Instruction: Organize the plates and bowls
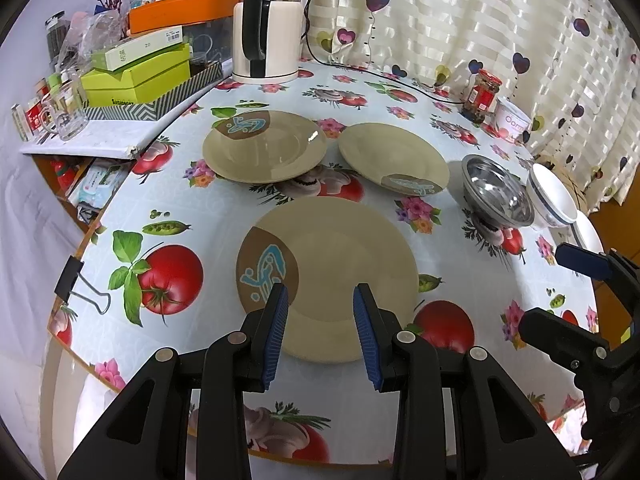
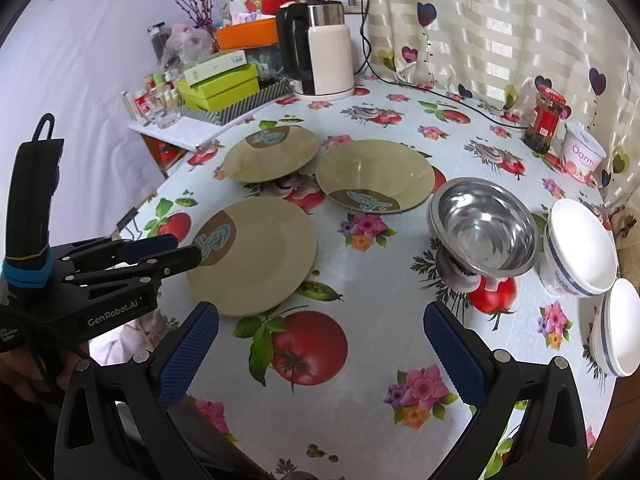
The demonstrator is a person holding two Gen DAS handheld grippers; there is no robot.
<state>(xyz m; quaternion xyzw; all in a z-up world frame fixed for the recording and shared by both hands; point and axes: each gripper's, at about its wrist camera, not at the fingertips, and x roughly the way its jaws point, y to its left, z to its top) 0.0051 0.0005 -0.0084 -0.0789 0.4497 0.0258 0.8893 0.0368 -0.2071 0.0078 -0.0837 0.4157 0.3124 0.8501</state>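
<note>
Left gripper (image 1: 321, 292): jaws apart, empty, hanging over the near plate (image 1: 332, 276), its near rim between the blue pads.
Right gripper (image 2: 320, 316): spread wide, empty, above bare tablecloth (image 2: 360, 380) right of the near plate.
Other plates: two more, far-left plate (image 1: 264, 146) and far-right plate (image 1: 394, 158), just beyond the near plate, rims almost touching.
Bowls: steel bowl (image 2: 486, 228) right of the near plate; white bowls (image 2: 582, 248) beyond it at the table edge.
Open room: clear cloth in front of the near plate.
</note>
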